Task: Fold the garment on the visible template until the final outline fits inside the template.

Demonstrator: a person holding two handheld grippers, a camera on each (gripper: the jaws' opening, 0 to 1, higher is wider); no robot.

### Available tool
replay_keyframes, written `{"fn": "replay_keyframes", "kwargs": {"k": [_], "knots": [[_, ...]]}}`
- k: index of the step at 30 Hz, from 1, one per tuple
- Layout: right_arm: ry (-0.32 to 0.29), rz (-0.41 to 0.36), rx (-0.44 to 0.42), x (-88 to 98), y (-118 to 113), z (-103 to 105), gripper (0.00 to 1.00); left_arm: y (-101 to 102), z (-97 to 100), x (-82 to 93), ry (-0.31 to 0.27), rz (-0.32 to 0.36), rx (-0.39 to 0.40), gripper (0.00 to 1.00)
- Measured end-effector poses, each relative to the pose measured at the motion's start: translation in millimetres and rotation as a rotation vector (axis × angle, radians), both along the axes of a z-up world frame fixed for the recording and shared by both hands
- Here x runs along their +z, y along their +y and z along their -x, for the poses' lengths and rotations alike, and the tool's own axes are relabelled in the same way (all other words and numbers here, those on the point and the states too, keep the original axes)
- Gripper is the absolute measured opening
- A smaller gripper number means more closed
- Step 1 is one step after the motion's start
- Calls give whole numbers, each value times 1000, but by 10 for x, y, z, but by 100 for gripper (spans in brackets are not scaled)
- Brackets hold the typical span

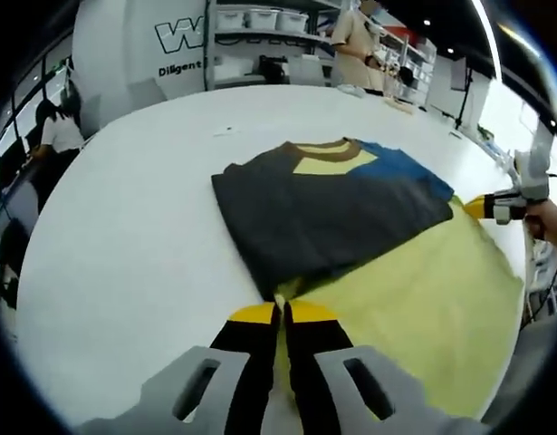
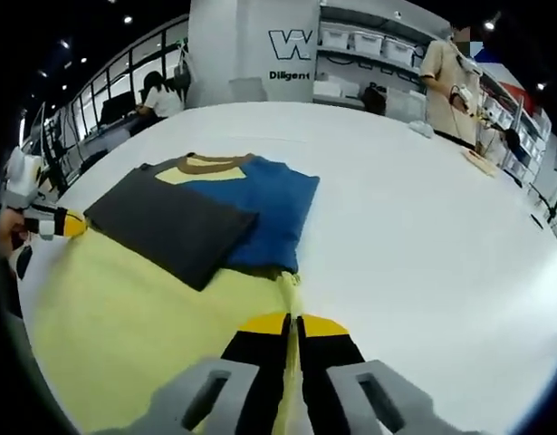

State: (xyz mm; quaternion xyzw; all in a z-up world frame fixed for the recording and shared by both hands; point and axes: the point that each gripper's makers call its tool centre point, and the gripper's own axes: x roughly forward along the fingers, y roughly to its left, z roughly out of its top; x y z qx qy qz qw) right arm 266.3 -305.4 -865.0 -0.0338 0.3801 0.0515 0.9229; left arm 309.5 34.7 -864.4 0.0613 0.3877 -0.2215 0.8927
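A large white table [image 1: 124,227] spreads across both views, and on it lies a shirt [image 1: 350,236] with a yellow body, a dark grey part folded over the top, a blue sleeve and a brown collar. No separate template outline can be made out on the tabletop. In the left gripper view the grey fold [image 1: 323,213] sits in the middle, with the yellow cloth running away to the right and toward the camera; the blue sleeve [image 1: 405,168] peeks out beyond it. The right gripper view shows much more of that blue part [image 2: 264,213], lying beside and partly under the grey fold, and the yellow cloth fills the near left. The left gripper [image 1: 283,317] has its yellow-tipped jaws pressed together on the yellow hem at the near edge of the shirt. The right gripper [image 2: 292,326] is likewise closed, with a thin strip of yellow cloth pinched between its jaws. Each gripper also appears small at the edge of the other's view, held by a hand at a corner of the yellow cloth. A person [image 2: 450,86] in beige stands at the far side, near shelves [image 2: 369,45] with white bins.
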Motion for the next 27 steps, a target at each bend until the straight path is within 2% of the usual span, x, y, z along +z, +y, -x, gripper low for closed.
{"fn": "replay_keyframes", "kwargs": {"k": [1,3,9,16,18,23,25,27], "knots": [[5,-2,-1,-12,-19,4,6,2,5,8,-3,2,-1,7],[-8,-53,-16,14,21,33,14,17,43,34,3,9,-10,13],[-4,-107,-38,46,65,91,44,-33,81,116,-1,42,-33,30],[1,-178,-45,115,172,191,68,-73,139,233,-17,72,-46,44],[-1,-182,-39,139,199,213,73,-70,170,243,-15,71,-49,46],[0,-199,-13,215,293,306,77,-48,304,269,-4,55,-70,47],[-7,-203,13,317,360,405,79,-45,470,287,9,82,-87,48],[-2,-200,39,387,408,507,82,-34,614,275,23,81,-105,48]]}}
